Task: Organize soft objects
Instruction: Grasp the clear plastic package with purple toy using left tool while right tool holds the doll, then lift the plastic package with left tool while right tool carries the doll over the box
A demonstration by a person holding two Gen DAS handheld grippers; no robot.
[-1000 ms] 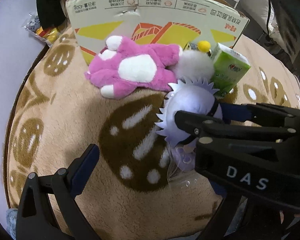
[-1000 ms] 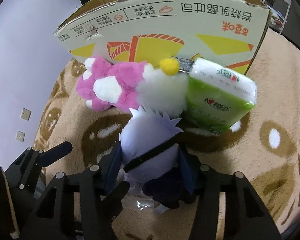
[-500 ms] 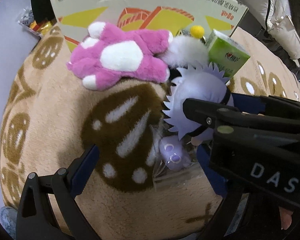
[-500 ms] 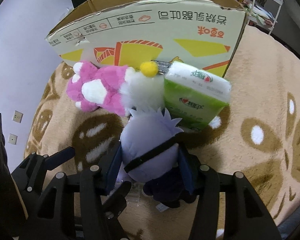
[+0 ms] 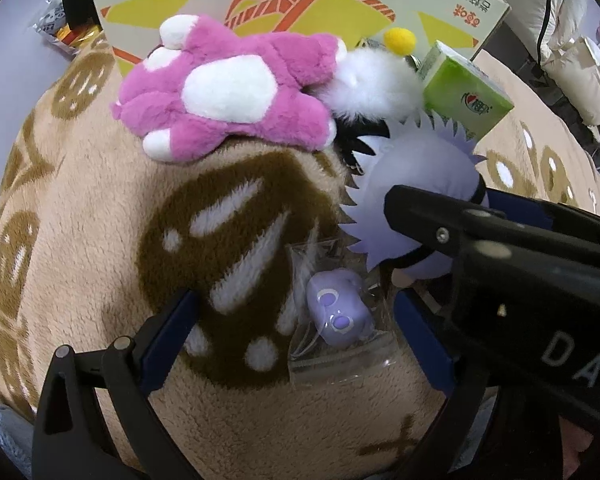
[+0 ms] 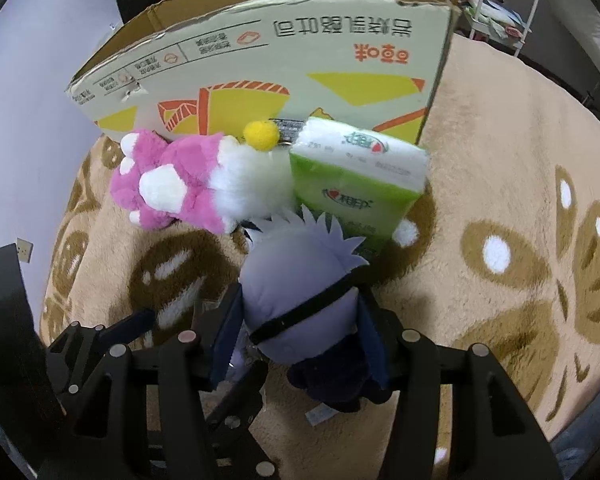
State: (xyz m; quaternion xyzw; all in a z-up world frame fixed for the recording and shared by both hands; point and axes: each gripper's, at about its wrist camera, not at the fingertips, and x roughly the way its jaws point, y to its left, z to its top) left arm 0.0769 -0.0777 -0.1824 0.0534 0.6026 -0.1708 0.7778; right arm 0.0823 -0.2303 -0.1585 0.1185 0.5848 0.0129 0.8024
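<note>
Right gripper [image 6: 300, 336] clamped on spiky-haired lilac plush doll [image 6: 300, 280], jaws just eased slightly | lifted clear, exposing bagged small purple toy [image 5: 338, 308] on blanket | left gripper [image 5: 296, 332] open, lowered astride it.

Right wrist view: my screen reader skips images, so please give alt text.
The right gripper clamps a spiky-haired lavender plush doll over a tan patterned blanket. Behind it lie a pink paw plush, a green tissue pack and a cardboard box.

Pink-and-white plush paw [image 5: 228, 92], lavender spiky-haired doll [image 6: 300, 280], green tissue pack [image 6: 356, 184], tan brown-patterned blanket [image 5: 100, 240].
</note>
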